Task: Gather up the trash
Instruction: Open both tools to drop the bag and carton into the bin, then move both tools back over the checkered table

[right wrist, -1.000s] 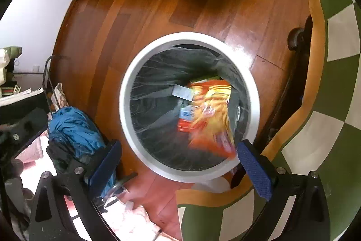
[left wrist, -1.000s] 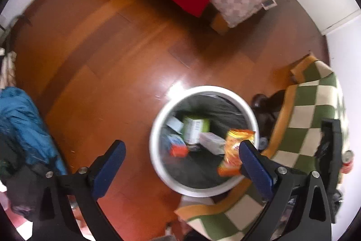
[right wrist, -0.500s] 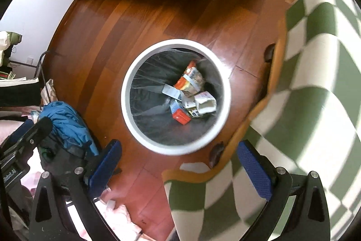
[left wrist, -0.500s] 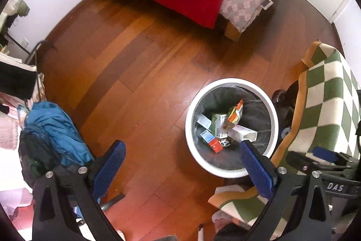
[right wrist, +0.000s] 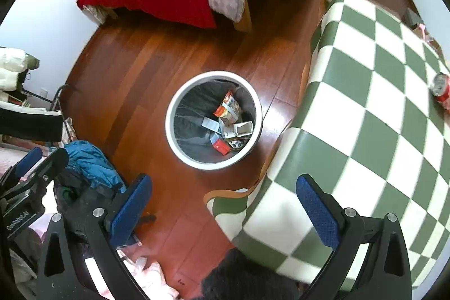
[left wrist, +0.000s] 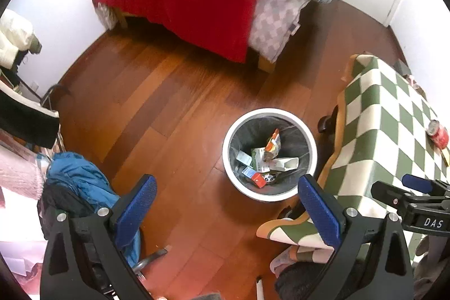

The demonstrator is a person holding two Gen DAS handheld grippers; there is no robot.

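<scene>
Ahead of the left gripper [left wrist: 225,204], spread and empty, the white trash bin [left wrist: 233,128] holds cartons and a snack bag [left wrist: 272,144]; a red can [left wrist: 437,134] lies far right on the checkered cloth [left wrist: 388,114].

Seen from the right gripper [right wrist: 223,204], likewise spread and empty, the can, seemingly on its side, could roll if nudged.

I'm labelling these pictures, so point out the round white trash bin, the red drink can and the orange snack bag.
Round white trash bin [right wrist: 171,131], right wrist view, left rim.
Red drink can [left wrist: 438,134], left wrist view, side of the can.
Orange snack bag [right wrist: 225,109], right wrist view, middle of the bag.
</scene>
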